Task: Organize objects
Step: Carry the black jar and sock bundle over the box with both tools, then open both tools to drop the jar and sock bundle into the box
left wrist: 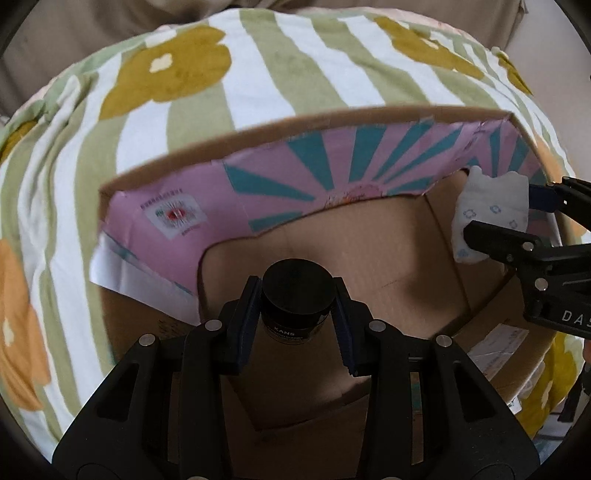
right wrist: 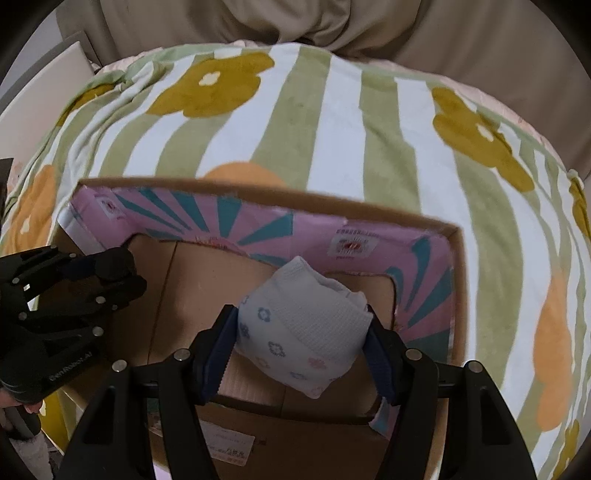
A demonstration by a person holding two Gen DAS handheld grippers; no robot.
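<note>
An open cardboard box (left wrist: pixel 280 122) with pink and teal inner flaps lies on a striped flowered blanket. My left gripper (left wrist: pixel 297 295) is shut on a small jar with a black lid (left wrist: pixel 295 291), held above the box's brown floor. My right gripper (right wrist: pixel 301 332) is shut on a white rolled cloth with small flower prints (right wrist: pixel 303 332), also over the box (right wrist: pixel 458 280). In the left wrist view the right gripper (left wrist: pixel 517 218) with the cloth (left wrist: pixel 491 218) hangs at the box's right side. In the right wrist view the left gripper (right wrist: pixel 122 266) hangs at the box's left side.
The green and white striped blanket (left wrist: pixel 258 74) with yellow and orange flowers covers the bed around the box. Beige upholstery (right wrist: pixel 443 33) rises behind it. A pale panel (right wrist: pixel 44 92) stands at the far left of the right wrist view. A fingertip (right wrist: pixel 33 408) shows at the lower left.
</note>
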